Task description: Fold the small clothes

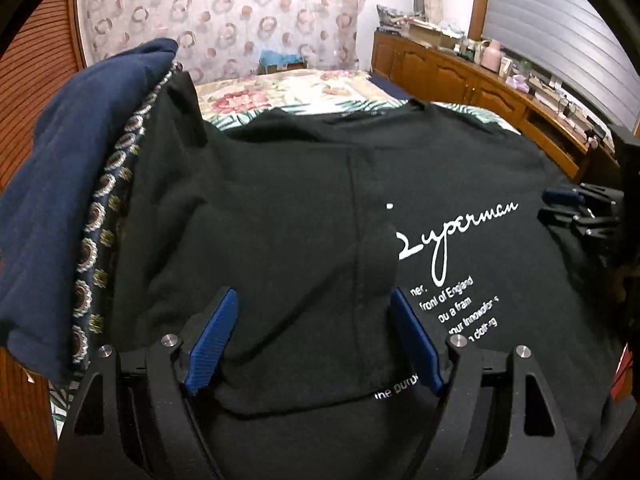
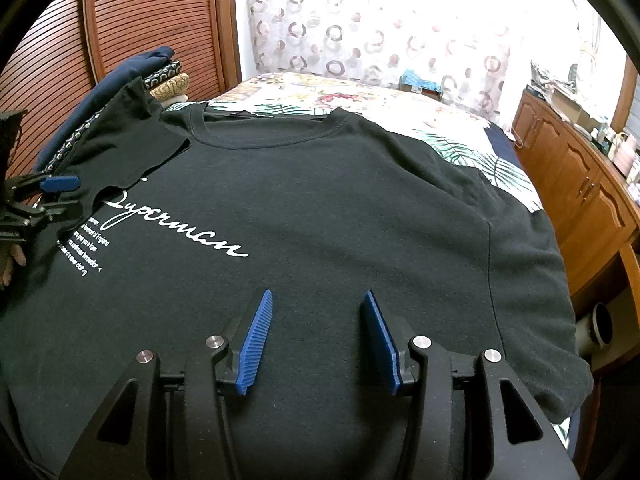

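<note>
Black T-shirt lies flat on bed, one side folded inward. I see left gripper wide, empty; right gripper parted, empty; stacked clothes at ten o'clock.

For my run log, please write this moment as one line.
shirt: black T-shirt flat on bed, left side folded inward | left gripper: open above fold | right gripper: open, holding nothing
</note>
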The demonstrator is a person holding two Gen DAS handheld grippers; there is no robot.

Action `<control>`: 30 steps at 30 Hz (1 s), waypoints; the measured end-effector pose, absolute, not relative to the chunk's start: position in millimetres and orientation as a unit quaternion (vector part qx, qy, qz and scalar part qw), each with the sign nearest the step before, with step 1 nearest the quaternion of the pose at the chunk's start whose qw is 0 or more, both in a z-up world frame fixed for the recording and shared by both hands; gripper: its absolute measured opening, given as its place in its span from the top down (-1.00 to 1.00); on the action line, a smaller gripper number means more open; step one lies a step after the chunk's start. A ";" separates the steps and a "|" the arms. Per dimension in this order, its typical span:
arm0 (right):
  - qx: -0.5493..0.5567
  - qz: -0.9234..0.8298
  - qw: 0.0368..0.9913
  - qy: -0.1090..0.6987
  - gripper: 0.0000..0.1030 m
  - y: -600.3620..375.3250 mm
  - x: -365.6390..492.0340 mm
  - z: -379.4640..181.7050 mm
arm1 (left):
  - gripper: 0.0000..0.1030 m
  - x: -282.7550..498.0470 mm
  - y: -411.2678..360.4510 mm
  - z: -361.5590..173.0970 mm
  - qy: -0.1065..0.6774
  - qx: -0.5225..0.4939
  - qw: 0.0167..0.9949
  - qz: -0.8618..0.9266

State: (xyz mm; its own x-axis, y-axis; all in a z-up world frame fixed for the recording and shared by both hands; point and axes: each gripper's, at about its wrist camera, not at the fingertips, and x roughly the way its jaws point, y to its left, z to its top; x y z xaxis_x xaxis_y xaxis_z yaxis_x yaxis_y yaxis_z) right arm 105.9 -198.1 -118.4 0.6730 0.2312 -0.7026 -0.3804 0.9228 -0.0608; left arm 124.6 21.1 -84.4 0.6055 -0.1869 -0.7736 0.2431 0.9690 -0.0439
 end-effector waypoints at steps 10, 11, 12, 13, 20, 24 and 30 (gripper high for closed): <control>-0.101 0.164 0.909 0.369 -0.03 -199.5 106.6 -120.3 | -0.89 125.6 6.5 -90.9 0.438 0.065 0.886 -0.138; -0.101 0.164 0.909 0.369 -0.04 -200.0 106.7 -120.6 | -0.93 125.5 7.0 -91.1 0.438 0.066 0.886 -0.137; -0.101 0.164 0.909 0.369 -0.04 -200.0 106.3 -120.6 | -0.96 125.6 6.4 -91.5 0.439 0.066 0.885 -0.137; -0.099 0.165 0.909 0.369 -0.05 -199.3 106.0 -119.9 | -0.98 126.8 5.6 -92.2 0.440 0.068 0.885 -0.137; -0.062 0.157 0.923 0.345 -0.05 -228.2 93.1 -103.6 | -0.99 127.1 6.9 -91.9 0.441 0.069 0.884 -0.136; -0.048 0.113 0.938 0.325 -0.05 -274.1 84.0 -85.3 | -0.99 128.6 6.4 -92.5 0.441 0.070 0.884 -0.135; -0.021 0.044 0.941 0.336 -0.05 -346.9 80.5 -82.6 | -0.99 128.8 6.5 -92.5 0.441 0.070 0.885 -0.134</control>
